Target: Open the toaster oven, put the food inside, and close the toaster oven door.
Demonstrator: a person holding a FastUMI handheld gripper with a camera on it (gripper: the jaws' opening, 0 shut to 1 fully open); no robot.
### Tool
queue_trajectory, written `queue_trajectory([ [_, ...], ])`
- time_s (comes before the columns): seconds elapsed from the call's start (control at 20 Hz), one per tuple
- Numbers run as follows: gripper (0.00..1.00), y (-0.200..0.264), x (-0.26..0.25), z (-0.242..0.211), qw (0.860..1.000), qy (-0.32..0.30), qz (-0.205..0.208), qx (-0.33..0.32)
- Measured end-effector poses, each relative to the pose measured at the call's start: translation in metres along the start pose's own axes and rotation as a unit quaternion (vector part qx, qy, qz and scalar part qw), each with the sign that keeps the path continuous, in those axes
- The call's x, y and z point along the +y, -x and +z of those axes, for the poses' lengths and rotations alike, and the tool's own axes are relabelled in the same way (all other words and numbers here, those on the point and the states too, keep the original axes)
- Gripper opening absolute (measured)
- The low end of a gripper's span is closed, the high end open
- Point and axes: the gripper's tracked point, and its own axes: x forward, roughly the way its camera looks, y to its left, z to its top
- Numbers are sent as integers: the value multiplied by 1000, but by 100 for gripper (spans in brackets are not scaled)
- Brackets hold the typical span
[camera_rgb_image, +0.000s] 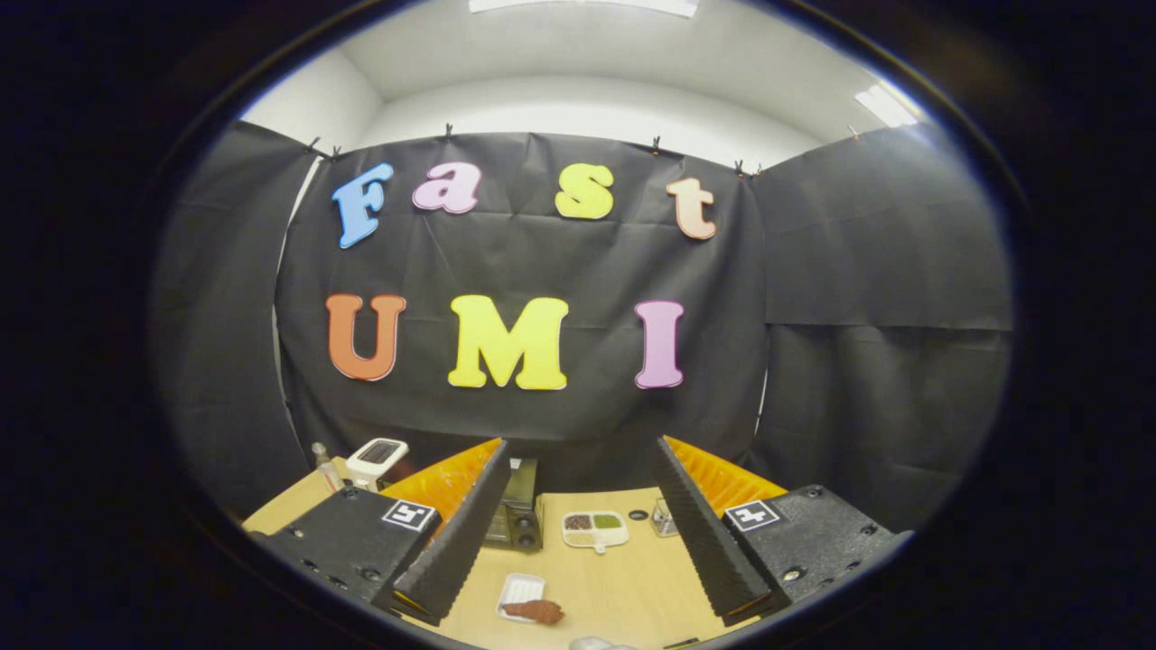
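Two fingers spread wide on the gripper (pixel 578 564), holding nothing; high above the wooden table (pixel 614 587). Toaster oven (pixel 517 510) low and just left of centre, partly hidden behind the left finger, dark, door looks shut. Brown food (pixel 535 611) near the bottom middle, lying partly on a small white tray (pixel 519 591), between the fingers. Looks soft, light and crumbly, so best pinched gently across its sides. Oven door likely stiff and heavy; handle too small to make out. Dish with coloured sections (pixel 594 529) beyond.
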Motion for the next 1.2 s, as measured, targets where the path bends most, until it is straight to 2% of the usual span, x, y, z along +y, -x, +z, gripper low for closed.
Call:
queue_trajectory([
  [0.3,100,-22,25,-12,1000,-6,-5,4],
  [0.45,100,-46,51,-27,1000,-5,-10,10],
  [0.55,100,-67,81,-44,1000,-2,3,17],
  [0.75,100,-116,149,-87,998,-8,47,38],
  [0.95,100,-172,205,-143,995,-17,69,67],
  [1.2,100,-245,247,-217,990,-25,68,121],
])
